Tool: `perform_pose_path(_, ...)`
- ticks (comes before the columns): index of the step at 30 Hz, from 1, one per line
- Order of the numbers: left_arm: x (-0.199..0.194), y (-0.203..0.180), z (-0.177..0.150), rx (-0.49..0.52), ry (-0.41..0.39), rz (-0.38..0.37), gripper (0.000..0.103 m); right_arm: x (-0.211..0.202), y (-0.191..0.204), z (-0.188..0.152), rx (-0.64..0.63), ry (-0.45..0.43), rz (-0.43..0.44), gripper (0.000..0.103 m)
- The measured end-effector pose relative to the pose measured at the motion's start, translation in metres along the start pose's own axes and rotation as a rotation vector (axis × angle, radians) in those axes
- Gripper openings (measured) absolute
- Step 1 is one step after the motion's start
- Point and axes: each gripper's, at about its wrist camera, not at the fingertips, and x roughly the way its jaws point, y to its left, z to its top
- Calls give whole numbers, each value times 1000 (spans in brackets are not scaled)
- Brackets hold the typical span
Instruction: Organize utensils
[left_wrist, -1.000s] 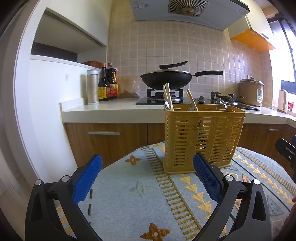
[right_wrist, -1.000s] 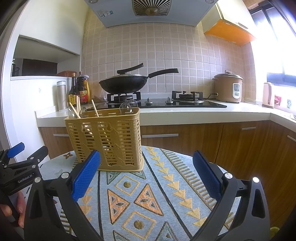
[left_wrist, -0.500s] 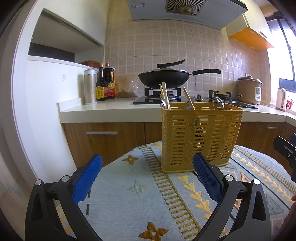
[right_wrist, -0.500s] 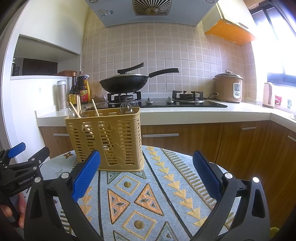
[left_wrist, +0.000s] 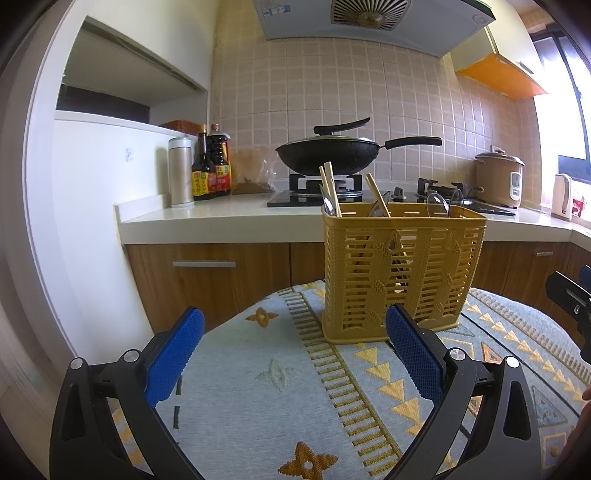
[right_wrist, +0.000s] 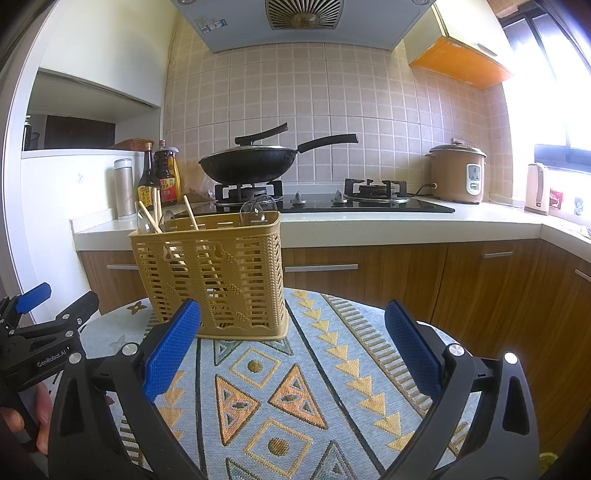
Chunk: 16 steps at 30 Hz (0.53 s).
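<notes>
Basket (left_wrist: 402, 269): upright, centre-right of your left gripper (left_wrist: 293, 349), centre-left of your right gripper (right_wrist: 291, 345); both gape empty, left seems nearer.

From the left wrist view, the yellow utensil basket (left_wrist: 402, 273) has drifted slightly left and sits a little higher in frame than a second ago, as the left gripper (left_wrist: 295, 354) shifted. The right wrist view shows hardly any change.
</notes>
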Motion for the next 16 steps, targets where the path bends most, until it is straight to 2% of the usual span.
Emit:
perform_pose_path(6, -2, 2, -1, 5, -13, -6, 96, 0, 0, 0, 2, -1, 0, 95)
perform_pose_path(12, 0, 12, 2, -52, -4, -18, 96, -1, 0, 0, 2, 0, -1, 95)
perform_pose_path(16, 1, 10, 2, -39, 2, -16, 96, 0, -1, 0, 2, 0, 1, 95)
